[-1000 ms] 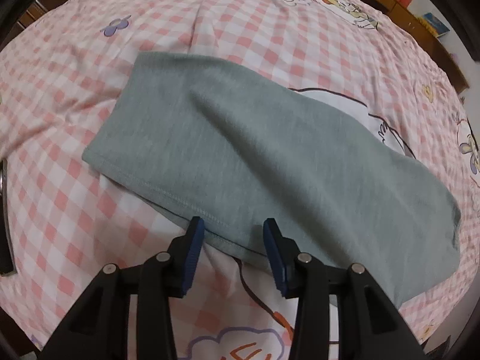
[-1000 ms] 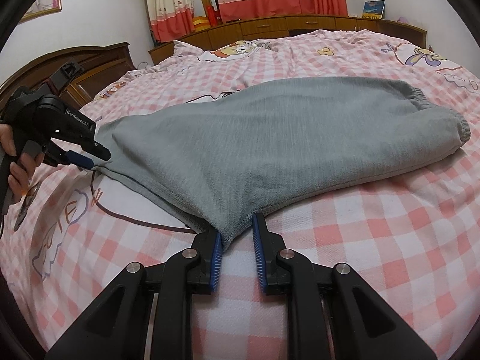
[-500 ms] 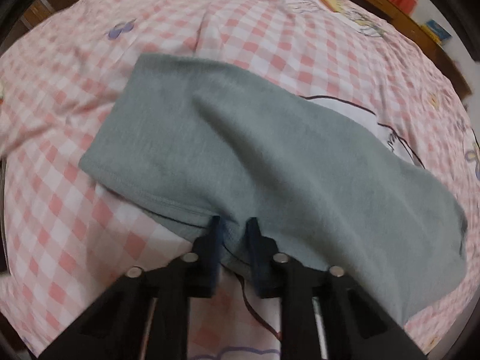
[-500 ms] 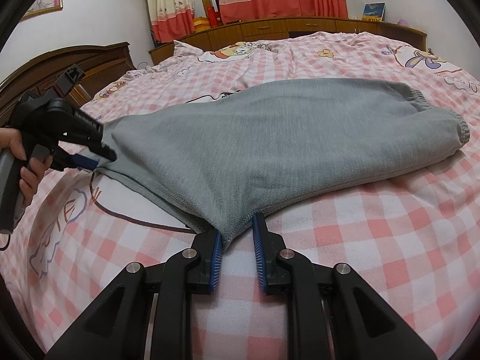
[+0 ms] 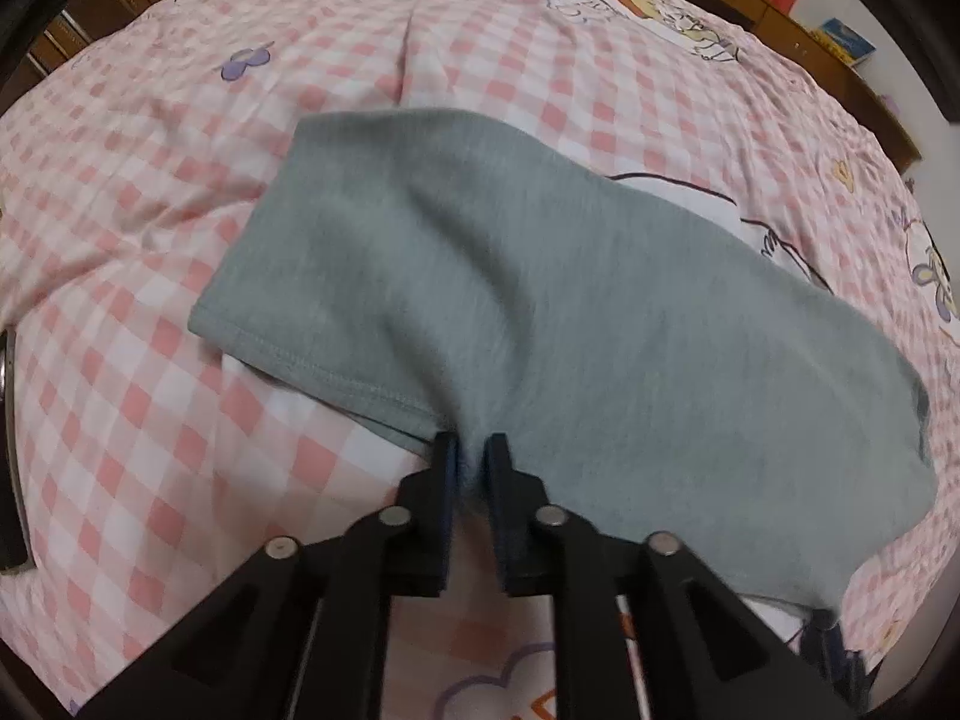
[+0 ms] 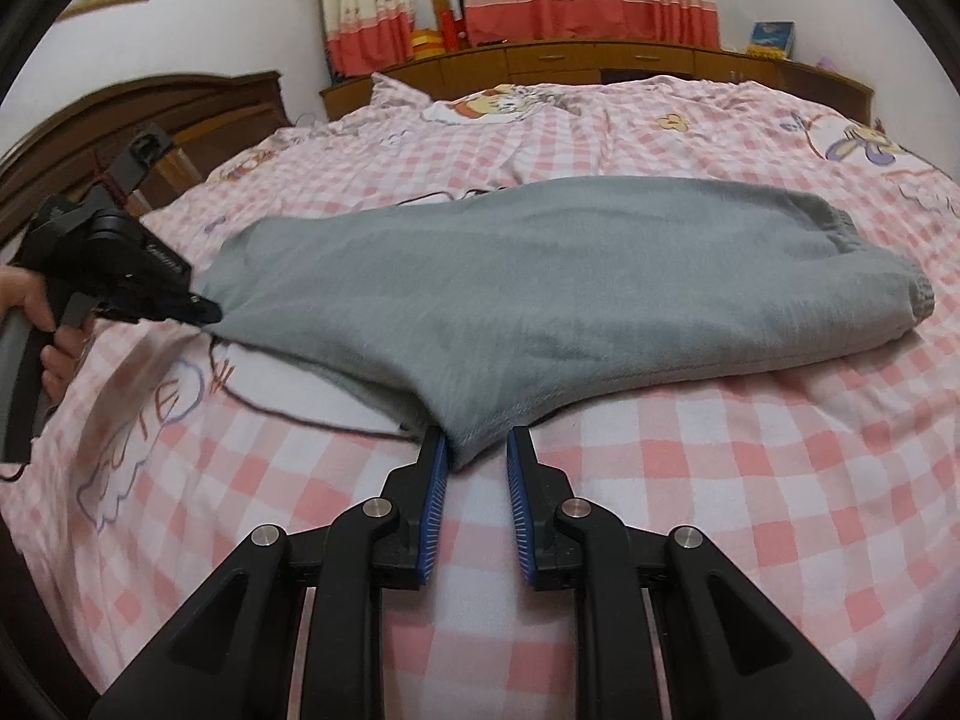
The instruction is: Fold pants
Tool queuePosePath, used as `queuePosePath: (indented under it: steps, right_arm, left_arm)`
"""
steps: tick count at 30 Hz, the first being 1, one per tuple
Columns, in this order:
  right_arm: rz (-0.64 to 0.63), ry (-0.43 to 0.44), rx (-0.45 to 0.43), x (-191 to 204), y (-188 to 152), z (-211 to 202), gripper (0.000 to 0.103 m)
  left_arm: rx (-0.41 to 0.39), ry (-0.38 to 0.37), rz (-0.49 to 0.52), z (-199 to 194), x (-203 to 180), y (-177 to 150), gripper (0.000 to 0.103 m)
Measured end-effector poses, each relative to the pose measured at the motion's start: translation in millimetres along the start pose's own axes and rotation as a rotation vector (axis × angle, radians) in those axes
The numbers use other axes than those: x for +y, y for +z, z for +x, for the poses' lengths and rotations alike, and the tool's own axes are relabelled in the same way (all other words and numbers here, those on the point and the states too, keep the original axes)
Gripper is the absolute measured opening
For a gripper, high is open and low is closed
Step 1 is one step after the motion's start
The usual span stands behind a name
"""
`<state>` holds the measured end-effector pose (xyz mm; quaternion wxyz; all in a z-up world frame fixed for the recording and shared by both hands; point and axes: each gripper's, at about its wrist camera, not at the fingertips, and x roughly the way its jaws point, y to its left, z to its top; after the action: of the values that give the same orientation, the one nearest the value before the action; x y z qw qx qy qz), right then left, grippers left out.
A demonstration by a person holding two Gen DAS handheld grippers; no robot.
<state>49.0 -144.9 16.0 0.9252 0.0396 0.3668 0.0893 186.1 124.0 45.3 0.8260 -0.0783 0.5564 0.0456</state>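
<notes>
Grey pants [image 5: 540,306] lie folded lengthwise on the pink checked bed, also in the right wrist view [image 6: 540,288], elastic waistband at the right end [image 6: 840,228]. My left gripper [image 5: 471,450] is shut on the hem edge of the leg end; it also shows in the right wrist view [image 6: 204,315], pinching that end and lifting it slightly. My right gripper [image 6: 477,450] has its jaws apart, with the near corner of the pants reaching between the blue pads [image 6: 438,480], not pinched.
The pink checked bedspread [image 6: 720,480] with cartoon prints covers the whole bed. A wooden headboard [image 6: 150,114] stands at left, low wooden cabinets and curtains [image 6: 600,54] at the back. A dark strap [image 5: 9,450] lies at the bed's left edge.
My left gripper moved onto the hem and closed on it, then lifted it slightly. My right gripper's jaws opened a little wider around the pants corner.
</notes>
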Motion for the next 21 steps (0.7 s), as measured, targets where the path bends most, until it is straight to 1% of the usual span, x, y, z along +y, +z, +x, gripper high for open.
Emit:
queuePosePath:
  steps: [1,4,7,10,11,14,16,19,21]
  right_arm:
    - [-0.014,0.008,-0.002,1,3,-5,0.021]
    - [-0.062,0.015,-0.05,7,17,-20,0.021]
    - [-0.095,0.009,-0.074,11,34,-20,0.026]
    - [-0.103,0.005,-0.039,12,45,-3,0.027]
    - [-0.106,-0.002,-0.013,11,47,6,0.027]
    - [-0.096,-0.008,0.046,10,40,25,0.027]
    - [-0.096,-0.017,0.071,10,32,32,0.027]
    - [-0.105,-0.036,0.05,11,23,33,0.027]
    - [-0.116,-0.047,0.048,13,22,33,0.027]
  left_arm:
    - [-0.014,0.011,0.015,-3,1,0,0.029]
    - [-0.054,0.014,0.048,-15,9,1,0.044]
    - [-0.085,0.017,0.037,-23,21,10,0.044]
    - [-0.133,0.088,0.029,-29,31,19,0.044]
    - [-0.14,0.101,0.025,-29,36,21,0.044]
    - [-0.121,0.086,0.011,-23,47,25,0.044]
    - [-0.114,0.11,-0.005,-16,55,30,0.044]
    - [-0.109,0.141,-0.038,-8,68,34,0.044]
    - [-0.098,0.136,-0.061,-2,76,34,0.044]
